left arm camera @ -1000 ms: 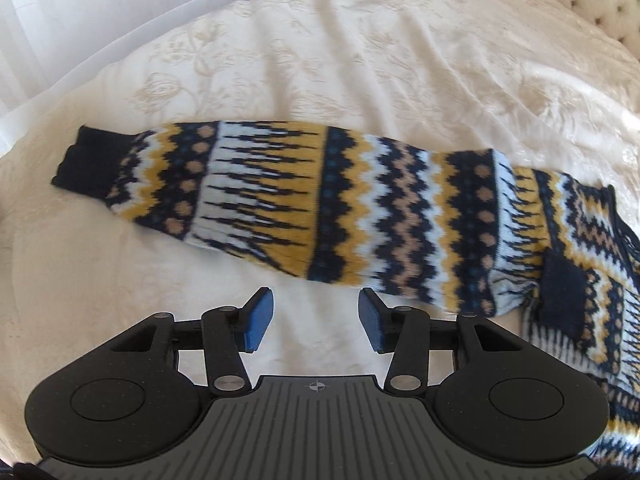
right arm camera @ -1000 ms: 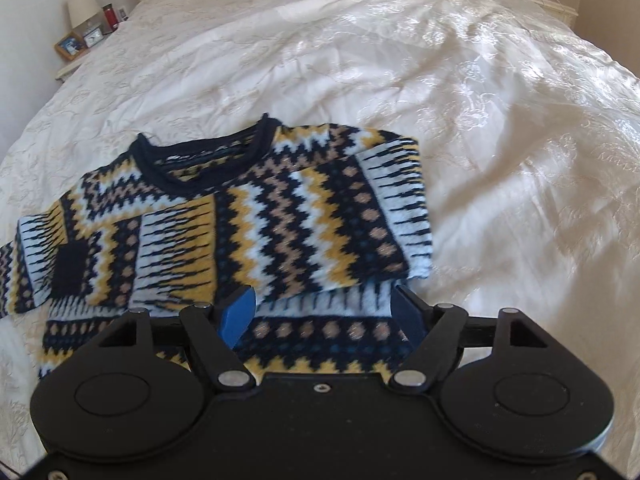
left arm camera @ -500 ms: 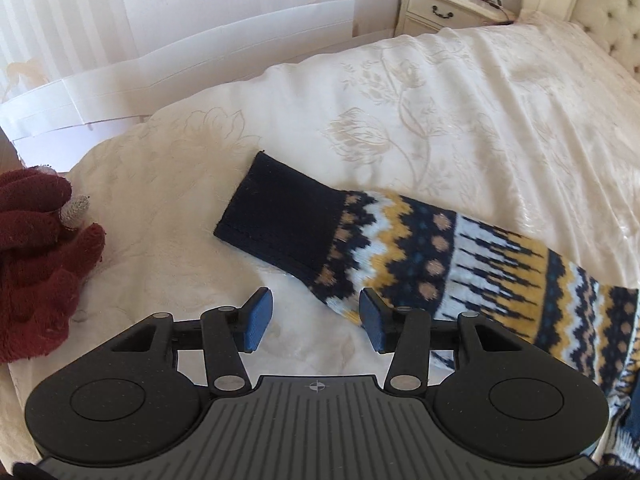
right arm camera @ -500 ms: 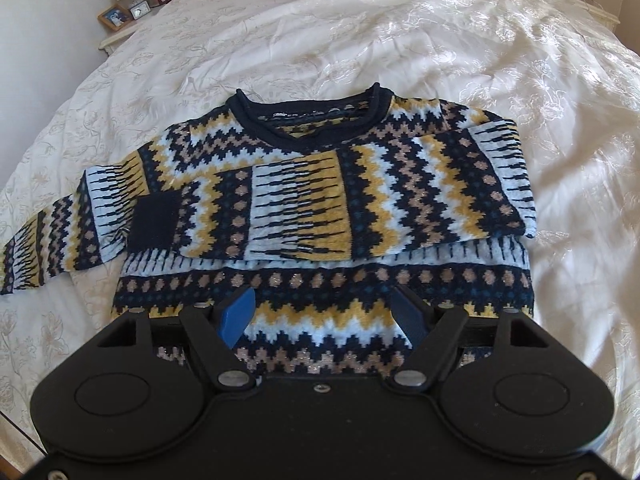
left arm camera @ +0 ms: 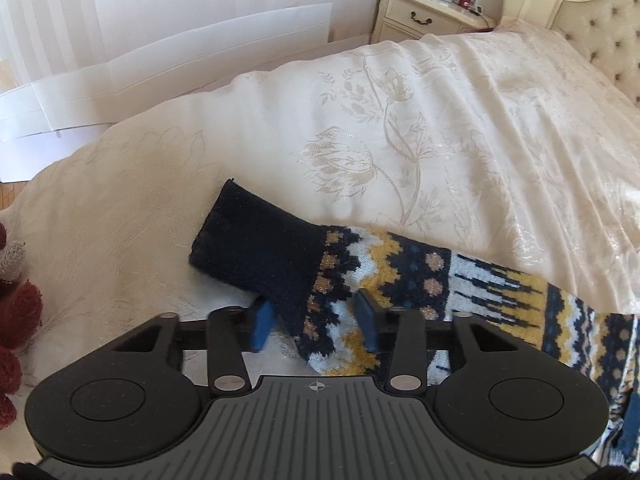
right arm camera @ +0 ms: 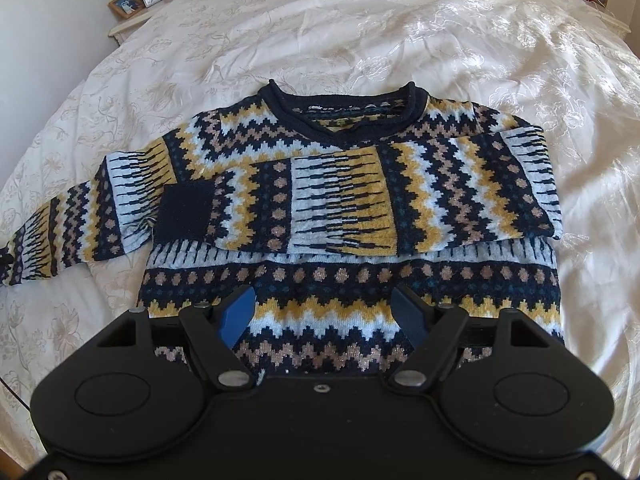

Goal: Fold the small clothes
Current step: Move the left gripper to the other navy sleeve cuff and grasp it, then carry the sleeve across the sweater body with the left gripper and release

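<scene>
A knitted sweater with navy, yellow, white and tan zigzags lies flat on the bed, neck away from me. One sleeve is folded across the chest, its navy cuff on the body. The other sleeve stretches out to the left. In the left wrist view that outstretched sleeve ends in a navy cuff. My left gripper is open, its blue fingers on either side of the sleeve just behind the cuff. My right gripper hovers open over the sweater's lower hem.
A cream floral bedspread covers the bed. A nightstand with a clock and photo stands by the tufted headboard. A dark red knitted item sits at the left edge. White panels lean along the wall.
My left gripper travelled left along the outstretched sleeve and came down around it by the cuff. My right gripper drew back and centred over the sweater's hem.
</scene>
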Motion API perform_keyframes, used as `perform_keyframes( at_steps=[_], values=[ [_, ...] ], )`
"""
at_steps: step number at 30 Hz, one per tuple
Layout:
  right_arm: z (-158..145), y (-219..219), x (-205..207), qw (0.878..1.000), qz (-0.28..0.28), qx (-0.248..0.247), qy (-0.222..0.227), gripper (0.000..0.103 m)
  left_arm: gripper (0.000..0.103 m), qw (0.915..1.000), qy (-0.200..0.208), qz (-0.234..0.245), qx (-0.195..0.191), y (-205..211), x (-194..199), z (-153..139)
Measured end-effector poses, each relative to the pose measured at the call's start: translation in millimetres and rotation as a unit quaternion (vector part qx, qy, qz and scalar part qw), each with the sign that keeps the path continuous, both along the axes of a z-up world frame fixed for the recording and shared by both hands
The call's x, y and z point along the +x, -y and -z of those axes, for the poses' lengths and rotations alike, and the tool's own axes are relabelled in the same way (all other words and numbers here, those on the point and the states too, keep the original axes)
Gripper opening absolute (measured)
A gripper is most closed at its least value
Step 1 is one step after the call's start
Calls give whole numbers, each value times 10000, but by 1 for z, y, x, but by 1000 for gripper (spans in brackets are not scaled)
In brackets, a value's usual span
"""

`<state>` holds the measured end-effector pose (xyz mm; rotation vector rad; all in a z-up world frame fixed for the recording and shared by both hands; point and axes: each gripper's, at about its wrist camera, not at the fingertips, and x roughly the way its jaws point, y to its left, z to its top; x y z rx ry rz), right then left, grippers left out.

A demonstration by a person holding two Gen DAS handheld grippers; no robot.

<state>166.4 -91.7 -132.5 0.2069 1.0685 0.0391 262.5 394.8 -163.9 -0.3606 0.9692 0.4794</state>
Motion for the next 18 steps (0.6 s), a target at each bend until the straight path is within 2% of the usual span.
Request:
perform_keyframes(
  at_steps=[2,6,14,18],
  values=[
    [1,0,0,10000,-31,23,-27,77,8,9999,-132,-89,37,1,2,-3],
    [3,1,0,9999,-95,81,-52,77,6,9996,189,-69,181,15,-2,-27],
    [7,12,1,9992,-281,290,-15,77,6,9944,798,520,464,74,-10,-105],
    [7,25,-3,9987,-315,408,43,77,6,9872,1133,944,612,119,-9,-137]
  ],
)
